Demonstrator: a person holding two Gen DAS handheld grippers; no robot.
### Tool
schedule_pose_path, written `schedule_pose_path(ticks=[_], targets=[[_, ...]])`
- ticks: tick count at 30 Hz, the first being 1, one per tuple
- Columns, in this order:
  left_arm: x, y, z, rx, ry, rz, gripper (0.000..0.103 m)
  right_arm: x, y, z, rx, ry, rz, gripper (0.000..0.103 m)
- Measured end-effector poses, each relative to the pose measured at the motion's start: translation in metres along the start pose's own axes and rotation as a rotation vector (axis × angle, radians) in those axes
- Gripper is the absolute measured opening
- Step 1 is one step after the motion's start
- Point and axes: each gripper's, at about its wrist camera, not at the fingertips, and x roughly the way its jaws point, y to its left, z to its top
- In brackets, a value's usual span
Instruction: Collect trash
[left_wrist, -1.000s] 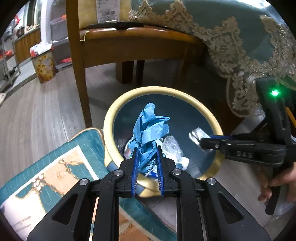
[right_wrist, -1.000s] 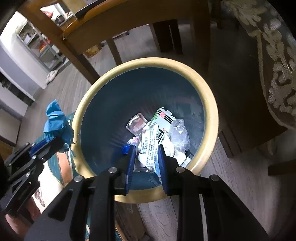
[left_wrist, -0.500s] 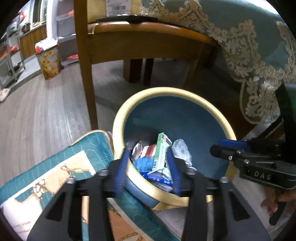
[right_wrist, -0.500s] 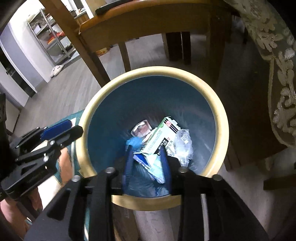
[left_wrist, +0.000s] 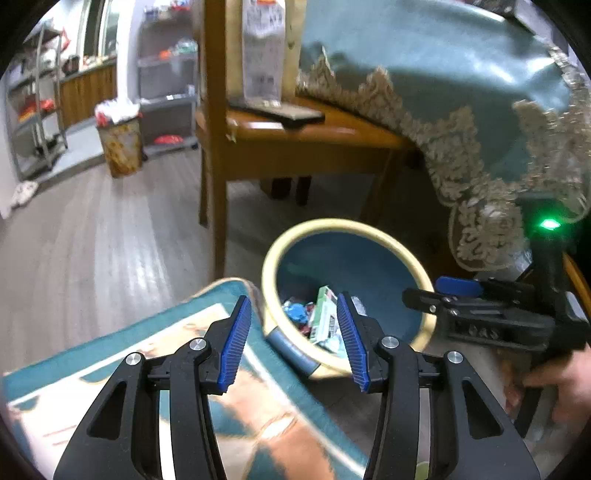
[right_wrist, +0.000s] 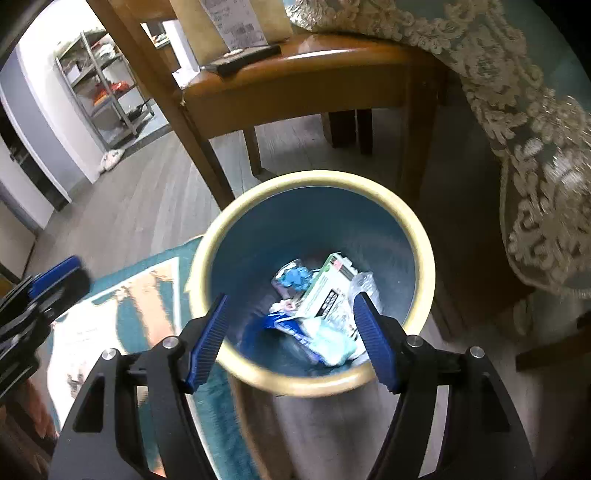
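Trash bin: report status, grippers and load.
Left gripper open, empty. Right gripper open, empty. Blue glove and wrappers inside bin. Nothing blocking.

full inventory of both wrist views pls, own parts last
bin: 1, blue inside with cream rim, on the floor by the chair
blue glove: 1, crumpled, in the bin
green-and-white box: 1, in the bin on the other trash
clear plastic wrap: 1, in the bin, right of the box
rug: 1, teal and cream, left of the bin
chair: 1, brown wood, behind the bin
remote: 1, black, on the chair seat
tablecloth: 1, teal with lace edge, hanging at right
second bin: 1, patterned, full, far left
left claw: open, empty, over the rug's edge and bin rim
right claw: open, empty, above the bin
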Motion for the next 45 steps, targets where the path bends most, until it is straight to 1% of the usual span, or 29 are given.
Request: schedule_pose_path(ticks=[2,3,5,6,7,9,11,13,14,15,17,19,20,21,23,26,29,32,34,37,41,45], targets=[[-0.021,0.005,-0.007,0.014,-0.009,0.020,0.057,-0.007,0.005,-0.006,0.047,0.020,0.004,0.069],[-0.036,0.010,-0.013,0.021,-0.012,0.037,0.058,-0.009,0.007,-0.009,0.066,0.029,0.009,0.069],[-0.053,0.017,-0.020,0.018,-0.011,0.056,0.058,-0.018,0.013,-0.017,0.108,0.043,0.028,0.070],[-0.065,0.022,-0.025,0.005,-0.014,0.063,0.058,-0.024,0.018,-0.022,0.117,0.043,0.034,0.072],[-0.074,0.025,-0.029,-0.008,-0.016,0.065,0.059,-0.028,0.022,-0.024,0.116,0.040,0.037,0.077],[-0.094,0.030,-0.037,-0.025,-0.025,0.076,0.062,-0.038,0.033,-0.032,0.093,0.027,0.032,0.083],[-0.108,0.028,-0.043,-0.019,-0.033,0.082,0.062,-0.049,0.044,-0.040,0.074,0.021,0.024,0.084],[-0.125,0.023,-0.051,-0.008,-0.042,0.083,0.065,-0.061,0.052,-0.048,0.062,0.008,0.030,0.090],[-0.135,0.019,-0.055,0.001,-0.051,0.082,0.073,-0.069,0.056,-0.053,0.047,-0.005,0.033,0.092],[-0.142,0.016,-0.058,0.008,-0.062,0.088,0.079,-0.075,0.060,-0.056,0.030,-0.017,0.034,0.094],[-0.152,0.009,-0.062,0.017,-0.074,0.085,0.080,-0.091,0.068,-0.063,-0.025,-0.054,0.020,0.096],[-0.162,0.004,-0.068,0.009,-0.083,0.078,0.086,-0.107,0.073,-0.069,-0.075,-0.098,-0.001,0.097],[-0.166,0.002,-0.070,0.001,-0.088,0.076,0.091,-0.112,0.074,-0.072,-0.089,-0.112,-0.011,0.097],[-0.170,-0.001,-0.072,-0.009,-0.096,0.080,0.094,-0.118,0.074,-0.074,-0.103,-0.132,-0.026,0.097],[-0.171,-0.006,-0.073,0.004,-0.107,0.098,0.095,-0.129,0.072,-0.079,-0.111,-0.165,-0.041,0.097],[-0.165,-0.008,-0.073,0.016,-0.098,0.164,0.096,-0.142,0.068,-0.082,-0.103,-0.209,-0.052,0.097],[-0.158,0.001,-0.074,-0.051,-0.093,0.130,0.097,-0.149,0.063,-0.082,-0.092,-0.237,-0.056,0.097],[-0.154,0.004,-0.070,-0.061,-0.110,0.171,0.098,-0.146,0.061,-0.080,-0.078,-0.233,-0.056,0.097],[-0.150,0.005,-0.068,-0.065,-0.117,0.183,0.098,-0.144,0.061,-0.079,-0.071,-0.228,-0.064,0.097],[-0.143,0.005,-0.066,-0.068,-0.106,0.195,0.098,-0.140,0.060,-0.078,-0.071,-0.219,-0.086,0.097],[-0.134,0.002,-0.066,-0.030,-0.091,0.228,0.098,-0.136,0.058,-0.078,-0.062,-0.207,-0.088,0.097],[-0.129,0.004,-0.065,-0.038,-0.080,0.229,0.098,-0.132,0.054,-0.077,-0.040,-0.190,-0.073,0.097]])
